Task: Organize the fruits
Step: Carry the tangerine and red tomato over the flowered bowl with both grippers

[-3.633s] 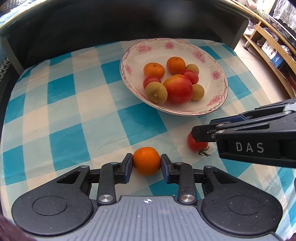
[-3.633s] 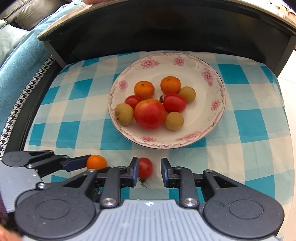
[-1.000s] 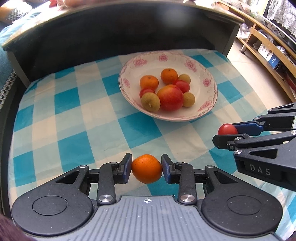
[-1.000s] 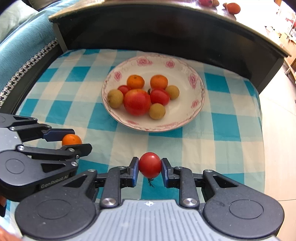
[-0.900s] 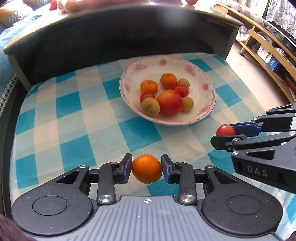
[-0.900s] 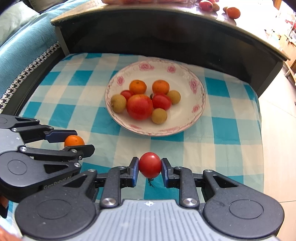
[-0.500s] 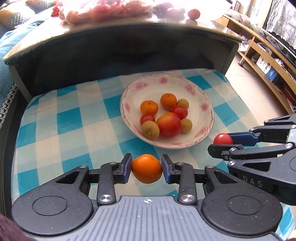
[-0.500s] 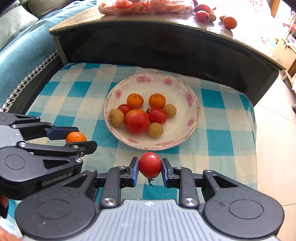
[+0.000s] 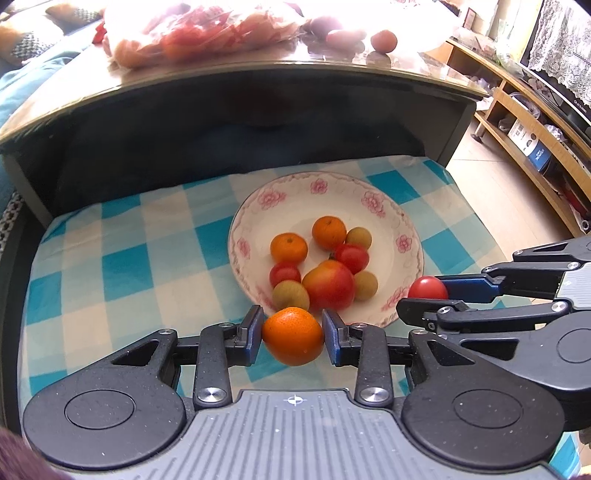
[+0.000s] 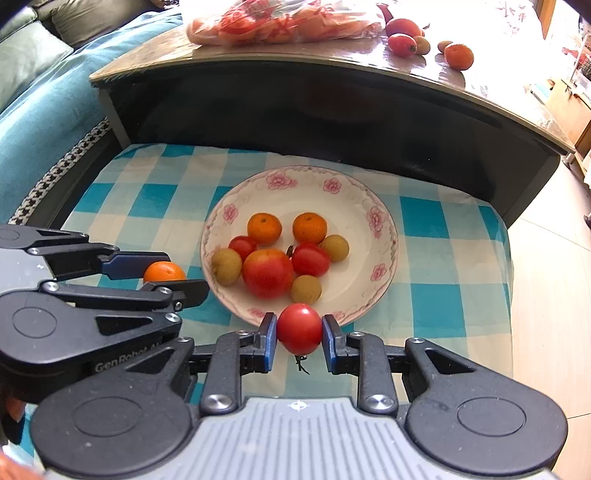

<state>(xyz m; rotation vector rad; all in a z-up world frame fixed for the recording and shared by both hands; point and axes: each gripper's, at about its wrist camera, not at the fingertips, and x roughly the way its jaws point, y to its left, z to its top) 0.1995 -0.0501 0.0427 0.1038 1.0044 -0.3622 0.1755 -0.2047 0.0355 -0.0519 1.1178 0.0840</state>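
My left gripper (image 9: 292, 334) is shut on an orange mandarin (image 9: 292, 336), held in the air just short of the near rim of a white flowered plate (image 9: 384, 218). My right gripper (image 10: 299, 328) is shut on a red tomato (image 10: 299, 328), also held above the plate's near rim (image 10: 354, 306). The plate holds several fruits: mandarins, tomatoes, a red apple (image 10: 267, 272) and small tan fruits. Each gripper shows in the other's view, the right gripper (image 9: 424, 291) with its tomato and the left gripper (image 10: 166, 273) with its mandarin.
The plate sits on a blue and white checked cloth (image 9: 122, 266) on a low shelf under a dark tabletop (image 10: 332, 70). A bag of fruit (image 10: 284, 22) and loose fruits (image 10: 458, 55) lie on that top. A teal sofa (image 10: 48, 103) stands left, tiled floor (image 10: 550, 295) right.
Both grippers closed on their fruits, lifted them off the cloth and rose. Over the last second they have moved higher and nearer the plate's rim.
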